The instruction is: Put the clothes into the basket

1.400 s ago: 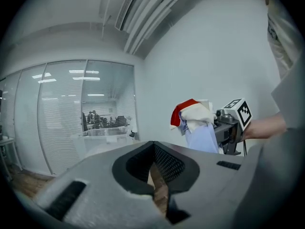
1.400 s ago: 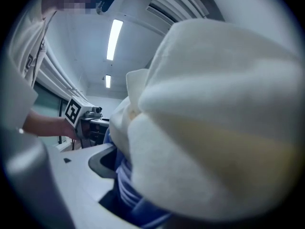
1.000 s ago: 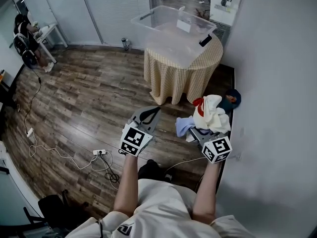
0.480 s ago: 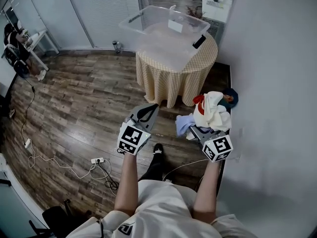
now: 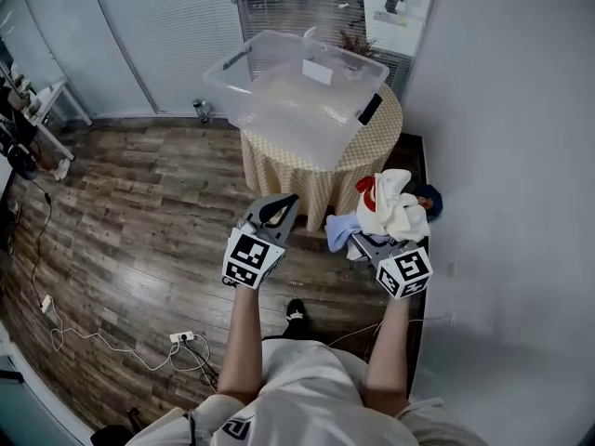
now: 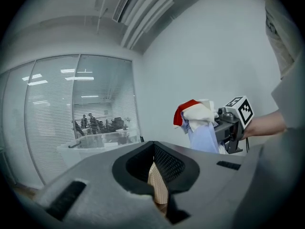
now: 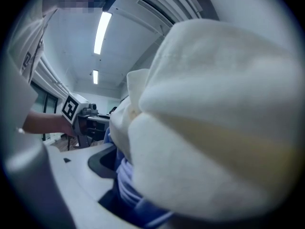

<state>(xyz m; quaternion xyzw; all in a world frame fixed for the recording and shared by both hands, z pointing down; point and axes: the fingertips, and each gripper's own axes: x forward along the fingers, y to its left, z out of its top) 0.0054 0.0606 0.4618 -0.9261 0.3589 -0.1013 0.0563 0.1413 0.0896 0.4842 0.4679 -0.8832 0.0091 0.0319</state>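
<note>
Hanging bunched in the right gripper point(image 5: 370, 242), the clothes point(image 5: 390, 203) (white, pale blue, a red edge) are clamped between its wide-set jaws. The clear basket point(image 5: 234, 61) lies ahead and to the left — higher up, on the checked-cloth table point(image 5: 311, 179), so its near wall must be cleared. The left gripper point(image 5: 290, 201), jaws together and empty, is nearer the table.

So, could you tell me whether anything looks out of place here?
The clear basket overhangs the edge of the small round table, so it looks precariously placed. Otherwise only the right gripper's bulging clothes bundle stands out.
</note>
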